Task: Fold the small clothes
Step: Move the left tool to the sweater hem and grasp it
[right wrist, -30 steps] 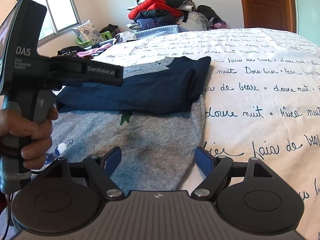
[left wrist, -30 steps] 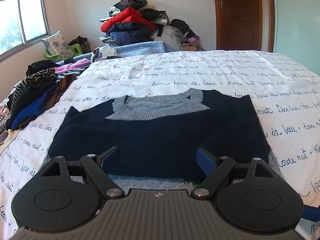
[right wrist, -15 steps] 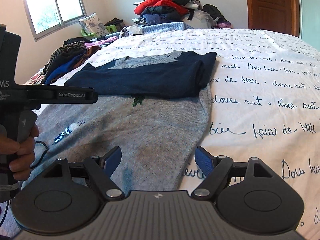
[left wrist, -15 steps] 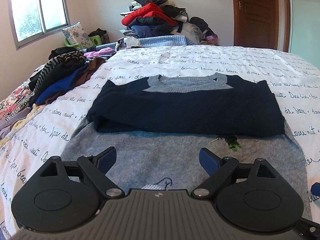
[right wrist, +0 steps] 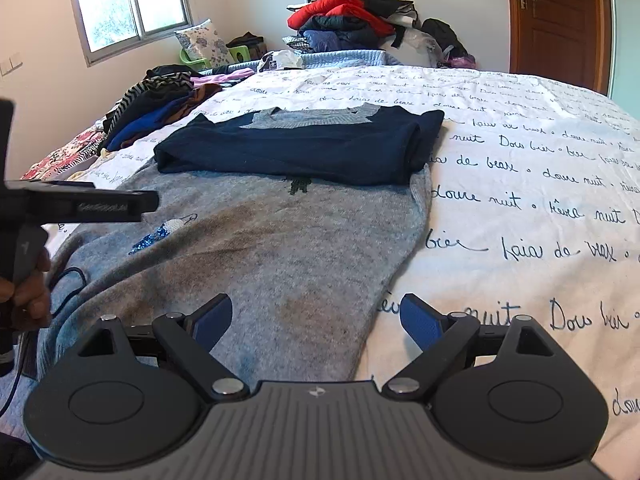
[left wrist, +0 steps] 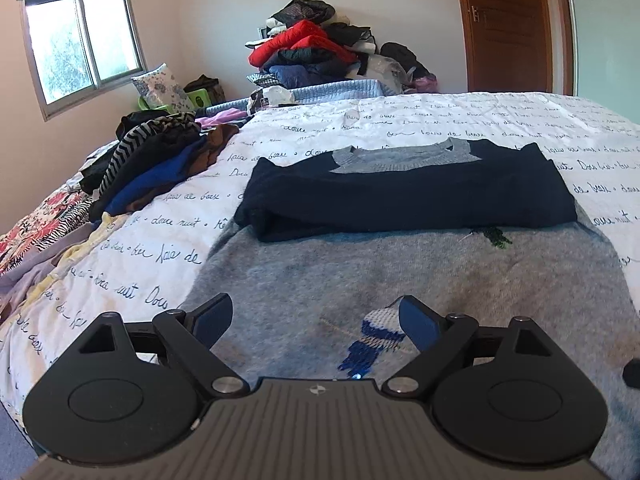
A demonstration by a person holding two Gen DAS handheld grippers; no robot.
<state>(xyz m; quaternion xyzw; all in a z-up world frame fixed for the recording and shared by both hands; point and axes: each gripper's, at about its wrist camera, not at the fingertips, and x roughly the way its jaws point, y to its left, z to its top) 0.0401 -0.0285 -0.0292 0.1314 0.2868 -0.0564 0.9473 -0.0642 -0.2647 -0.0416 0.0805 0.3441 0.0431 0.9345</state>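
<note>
Sweater: grey knitted sweater (left wrist: 400,276) w/ navy sleeves (left wrist: 404,196) folded across its chest, lies flat on bed, neckline away from cams, hem toward grippers.
Motifs: small blue-white knitted figure (left wrist: 372,340) near hem, dark green one (left wrist: 494,236) just below folded sleeves.
Bed cover: white quilt w/ dark cursive script (right wrist: 540,184), under sweater, bare to its right.
L gripper: left gripper (left wrist: 316,320) jaws wide apart, nothing between pads, hovers over hem area nr sweater's left edge; in right wrist view seen at far left (right wrist: 80,208), held by a hand (right wrist: 28,292).
R gripper: right gripper (right wrist: 316,316) jaws have just been opening, now spread wide, empty; sits over sweater's right hem corner, one finger over grey knit, other over quilt.
Side pile: striped, blue, brown clothes (left wrist: 156,164) on bed's left edge, well apart from sweater.
Back pile: red and dark garments heap (left wrist: 320,48) by far wall.
Room: window (left wrist: 84,44) left, wooden door (left wrist: 508,24) right.
</note>
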